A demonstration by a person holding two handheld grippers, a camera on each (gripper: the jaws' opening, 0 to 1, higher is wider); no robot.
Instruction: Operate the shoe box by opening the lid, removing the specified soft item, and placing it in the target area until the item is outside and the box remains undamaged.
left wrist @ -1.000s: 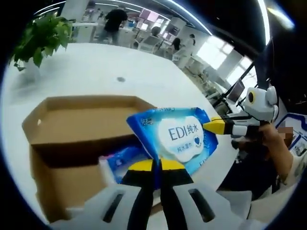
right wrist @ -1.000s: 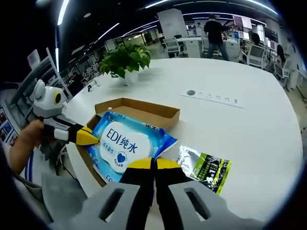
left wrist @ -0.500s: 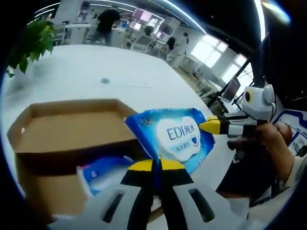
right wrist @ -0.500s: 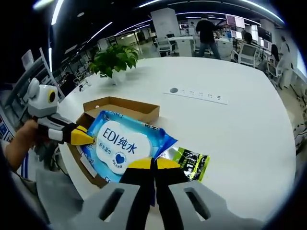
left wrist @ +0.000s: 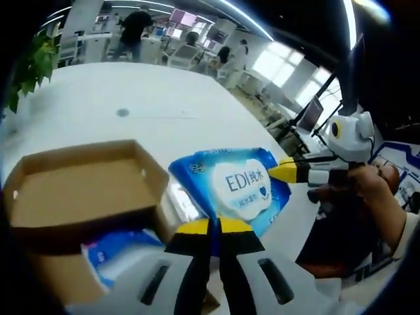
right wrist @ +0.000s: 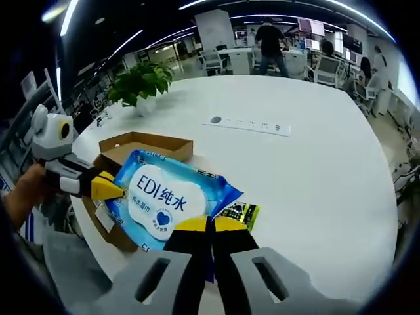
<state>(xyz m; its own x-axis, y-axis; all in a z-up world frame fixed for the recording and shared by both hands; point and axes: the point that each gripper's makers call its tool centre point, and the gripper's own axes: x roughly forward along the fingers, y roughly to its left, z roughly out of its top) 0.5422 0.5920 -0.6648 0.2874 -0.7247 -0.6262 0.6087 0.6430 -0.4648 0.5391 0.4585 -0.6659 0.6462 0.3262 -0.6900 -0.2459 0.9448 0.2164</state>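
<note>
While the left tongs [left wrist: 214, 231] look ahead in the left gripper view, their jaws are pressed together on the near edge of the wipes pack [left wrist: 236, 187], a blue pack with a white label. It hangs in the air just past the jaw tips. The right tongs [left wrist: 282, 172] come in from the right and pinch its far corner, a hand [left wrist: 367, 190] behind them. To the left of the jaws sits the box [left wrist: 79, 190], open, brown card, with a second blue pack [left wrist: 121, 252] lying inside, below and left of the tips. Beyond is the white desk [left wrist: 170, 111], and a plant [left wrist: 29, 62] at far left.

From the right gripper view, the right tongs [right wrist: 210, 230] are likewise shut on the pack's [right wrist: 161, 197] near edge, and the left tongs [right wrist: 108, 187] grip its left corner. The box [right wrist: 141, 144] lies behind and left of the pack. A green sachet [right wrist: 239, 211] lies on the desk [right wrist: 315, 170] just right of the jaw tips, partly under the pack.

The pack looks soft, light and floppy, its film probably slick; the crimped end seams seem the safest hold, since pinching the middle would squeeze the wipes. Setting it down calls for care: the sachet and the box wall are close, while the desk farther right looks free.
</note>
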